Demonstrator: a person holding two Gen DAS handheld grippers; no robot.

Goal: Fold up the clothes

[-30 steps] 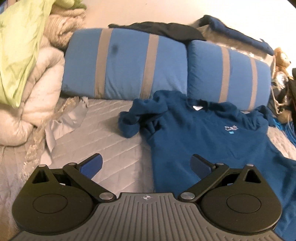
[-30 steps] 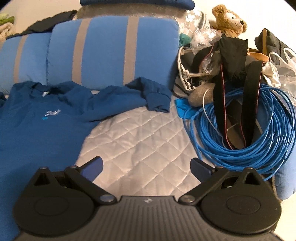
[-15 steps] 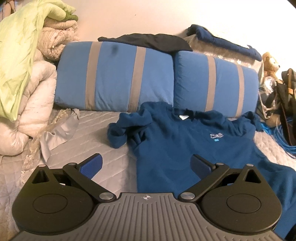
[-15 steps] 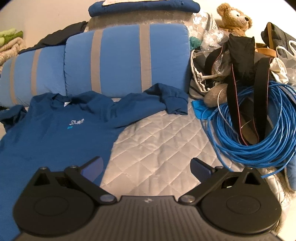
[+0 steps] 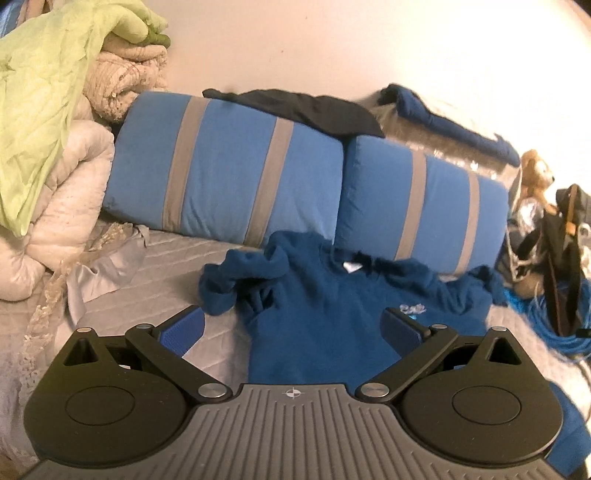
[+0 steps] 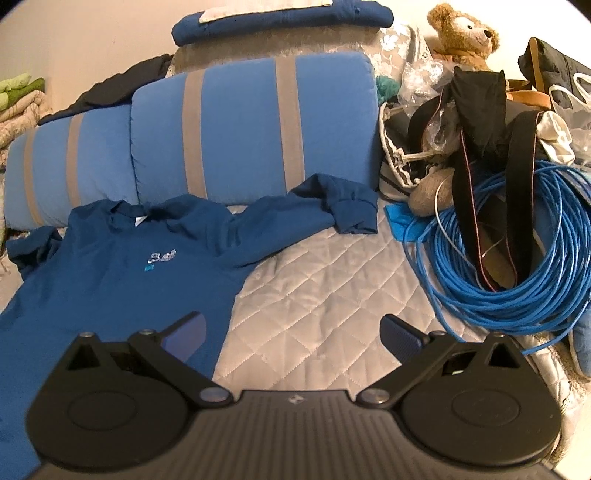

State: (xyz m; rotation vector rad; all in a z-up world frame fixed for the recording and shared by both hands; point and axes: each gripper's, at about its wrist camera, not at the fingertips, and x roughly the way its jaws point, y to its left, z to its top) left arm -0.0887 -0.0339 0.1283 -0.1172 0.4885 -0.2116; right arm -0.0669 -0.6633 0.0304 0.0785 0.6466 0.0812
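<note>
A dark blue long-sleeved sweatshirt (image 5: pixel 332 314) lies face up on the quilted bed, collar toward the pillows, a small white logo on its chest. Its left sleeve (image 5: pixel 236 284) is bunched up beside the body. The other sleeve (image 6: pixel 332 210) stretches out toward the right, cuff crumpled against a pillow. My left gripper (image 5: pixel 293 328) hovers open over the sweatshirt's left side, holding nothing. My right gripper (image 6: pixel 293 332) hovers open over the bare quilt just right of the sweatshirt's body, also holding nothing.
Two blue pillows with grey stripes (image 5: pixel 229 170) (image 6: pixel 251 125) line the back. Piled blankets and a green cover (image 5: pixel 44 110) fill the left. A blue cable coil (image 6: pixel 498 266), black straps, bags and a teddy bear (image 6: pixel 465 33) crowd the right. Grey quilt (image 6: pixel 325 288) shows between.
Both grippers have drawn back and risen, so the sweatshirt and pillows look smaller and farther away. Both stay open. The sweatshirt has not moved.
</note>
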